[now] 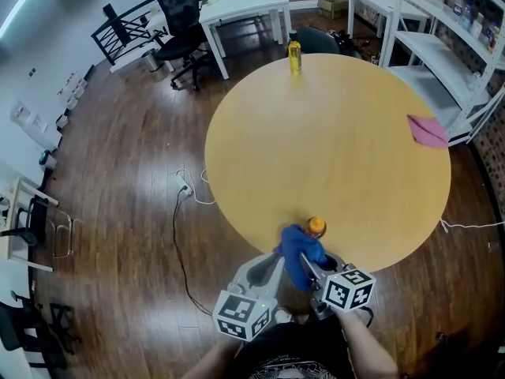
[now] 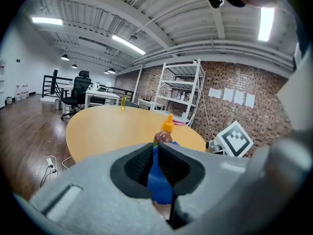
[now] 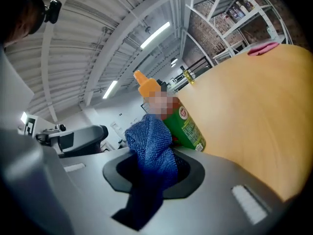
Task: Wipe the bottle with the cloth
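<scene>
Closest to us, the left claw [image 2: 155, 154] and the right claw [image 3: 149, 163] sit side by side just off the near edge of the round wooden desk [image 1: 339, 156], both pointing at the same spot. In the left gripper view we see the left claw's jaws set narrow, with a fold of the blue cloth [image 1: 298, 257] pinched in the slit between the pads. In the right gripper view we see the right claw gripping a thicker bunch of the same cloth, which fills the space between its pads and hangs down towards the camera. Just beyond both claws is the bottle [image 3: 185, 124], at the desk's near edge. It has a pointed orange cap, dark contents and a green label, and the cloth lies against its side below the cap. Its foot is hidden behind the cloth and the claws, so we cannot tell whether it rests on the desk. Further out, a pink cloth [image 1: 428, 130] lies at the desk's right edge, and a yellow bottle [image 1: 294, 56] stands upright at its far edge, well apart from the rest. On the dark plank floor [image 1: 118, 212] left of the desk we find a white power strip [image 1: 185, 186] with its cable. Beyond the desk stand a smaller white desk [image 1: 245, 8], black office chairs [image 1: 180, 10] and, to the right, white shelving [image 1: 430, 50].
</scene>
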The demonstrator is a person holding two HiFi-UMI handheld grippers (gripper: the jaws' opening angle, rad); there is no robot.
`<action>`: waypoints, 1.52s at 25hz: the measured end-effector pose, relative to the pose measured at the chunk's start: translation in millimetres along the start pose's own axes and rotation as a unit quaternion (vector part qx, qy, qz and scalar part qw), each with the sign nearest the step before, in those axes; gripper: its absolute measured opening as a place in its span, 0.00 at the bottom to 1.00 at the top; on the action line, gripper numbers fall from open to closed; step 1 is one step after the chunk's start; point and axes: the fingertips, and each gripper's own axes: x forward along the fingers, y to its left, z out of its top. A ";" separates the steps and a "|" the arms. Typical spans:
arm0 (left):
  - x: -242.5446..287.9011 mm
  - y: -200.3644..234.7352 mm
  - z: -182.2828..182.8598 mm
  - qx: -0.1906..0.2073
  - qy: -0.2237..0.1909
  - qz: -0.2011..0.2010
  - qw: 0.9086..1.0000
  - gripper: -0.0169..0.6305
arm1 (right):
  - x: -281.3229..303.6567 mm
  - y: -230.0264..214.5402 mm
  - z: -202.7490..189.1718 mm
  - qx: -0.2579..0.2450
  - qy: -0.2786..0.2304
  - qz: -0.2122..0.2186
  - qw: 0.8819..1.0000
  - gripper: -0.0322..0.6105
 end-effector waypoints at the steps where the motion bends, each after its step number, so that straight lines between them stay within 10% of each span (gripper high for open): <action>1: 1.5 -2.0 -0.7 0.001 0.001 -0.002 1.000 0.07 | 0.5 -3.9 -3.3 0.004 0.006 -0.005 1.000 0.18; 6: 8.7 -14.0 -2.0 0.004 0.003 -0.013 1.000 0.07 | -5.9 -7.4 -2.0 -0.012 0.024 -0.005 1.000 0.18; 13: 14.9 -15.2 9.9 -0.004 -0.016 -0.005 1.000 0.07 | -48.4 52.8 40.8 -0.104 0.051 0.166 0.979 0.18; 19: 28.7 -20.8 27.3 -0.008 -0.036 0.004 0.999 0.07 | -63.7 45.3 75.6 -0.128 0.067 0.210 0.967 0.18; 38: 48.2 -25.0 25.2 -0.026 -0.028 0.064 0.997 0.07 | -27.7 -23.2 43.8 -0.038 0.236 0.272 0.932 0.19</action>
